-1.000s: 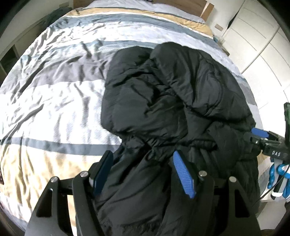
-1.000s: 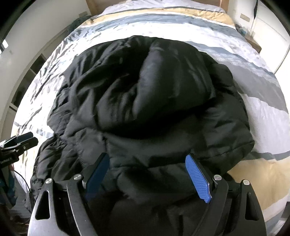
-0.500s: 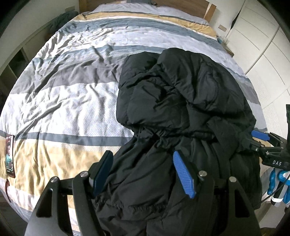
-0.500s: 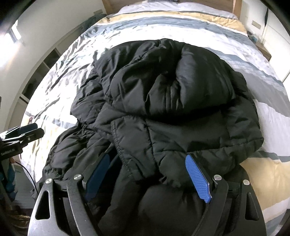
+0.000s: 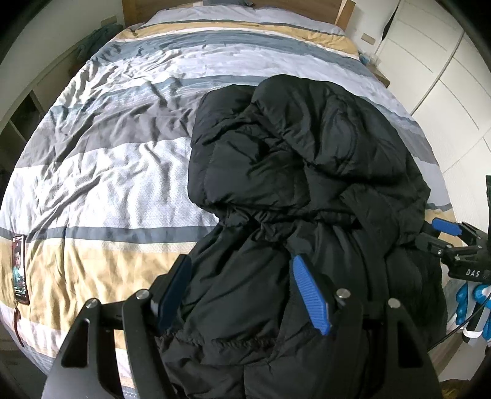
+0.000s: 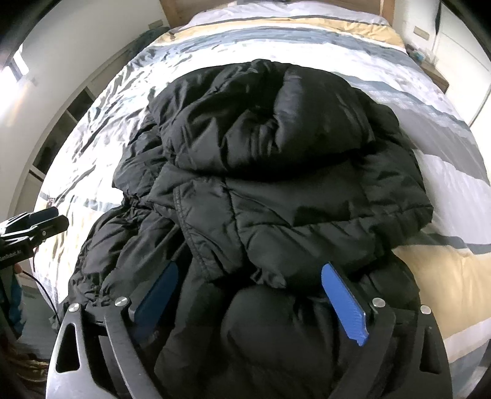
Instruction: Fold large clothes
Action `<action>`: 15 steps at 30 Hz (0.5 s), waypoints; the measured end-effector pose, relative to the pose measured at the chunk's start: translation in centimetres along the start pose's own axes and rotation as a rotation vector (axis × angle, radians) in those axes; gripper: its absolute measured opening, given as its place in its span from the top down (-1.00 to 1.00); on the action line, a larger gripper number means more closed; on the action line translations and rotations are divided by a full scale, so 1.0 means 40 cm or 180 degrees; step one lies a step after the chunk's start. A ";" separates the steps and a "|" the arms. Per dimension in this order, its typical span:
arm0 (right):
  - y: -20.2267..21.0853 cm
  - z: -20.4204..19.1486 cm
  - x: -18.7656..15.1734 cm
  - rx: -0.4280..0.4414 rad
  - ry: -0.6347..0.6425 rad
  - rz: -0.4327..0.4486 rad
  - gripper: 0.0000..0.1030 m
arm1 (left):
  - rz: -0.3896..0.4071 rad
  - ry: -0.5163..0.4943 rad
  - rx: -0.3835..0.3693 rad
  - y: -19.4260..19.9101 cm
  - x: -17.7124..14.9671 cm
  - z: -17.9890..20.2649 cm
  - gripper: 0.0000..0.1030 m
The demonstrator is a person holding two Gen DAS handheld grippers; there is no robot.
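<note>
Striped bedding in grey, white and tan covers the big bed (image 5: 101,172), with a wooden headboard (image 5: 342,9) at the far end and white cupboard doors (image 5: 435,73) on the right. On the right half of the bed lies a puffy black jacket (image 5: 300,165), bunched up in a heap, its near part hanging over the near edge of the bed. The left gripper (image 5: 242,294) points down at that near part, and its blue fingers (image 5: 310,294) have black cloth bulging up between them; the cloth fills the gap and touches both, though I cannot tell if they really squeeze it. The right gripper (image 6: 254,304) points down at the jacket too (from further right, so the heap sits right in front of it). Its fingers (image 6: 343,304) have just been opening and stand wide apart, with a fat fold of jacket between them that the right finger does not press. A small phone (image 5: 19,270) lies on the near left edge of the bed.
</note>
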State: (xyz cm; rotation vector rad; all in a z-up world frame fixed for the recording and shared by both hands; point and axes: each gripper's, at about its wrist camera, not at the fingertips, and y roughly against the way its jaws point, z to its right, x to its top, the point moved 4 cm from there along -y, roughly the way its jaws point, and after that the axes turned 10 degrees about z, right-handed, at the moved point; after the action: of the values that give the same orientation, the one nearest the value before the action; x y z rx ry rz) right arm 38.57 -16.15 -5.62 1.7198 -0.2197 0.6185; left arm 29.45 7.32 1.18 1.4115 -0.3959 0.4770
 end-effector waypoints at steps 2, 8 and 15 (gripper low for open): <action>0.003 0.010 -0.003 -0.0011 -0.0016 0.0007 -0.92 | -0.0013 -0.0014 -0.0002 -0.001 -0.001 0.003 -0.31; 0.018 0.039 -0.012 -0.0039 -0.0078 0.0016 -0.97 | -0.0037 -0.0061 0.0009 -0.003 -0.002 0.013 -0.31; 0.066 0.129 -0.051 -0.0156 -0.0194 -0.0020 -0.99 | -0.0180 -0.0015 -0.0083 -0.022 -0.043 -0.020 -0.32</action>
State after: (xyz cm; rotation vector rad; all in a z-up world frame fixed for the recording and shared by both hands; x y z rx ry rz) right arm 37.09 -22.10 -5.06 1.6929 -0.2702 0.5523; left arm 28.46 7.89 -0.55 1.3951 -0.3638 0.4213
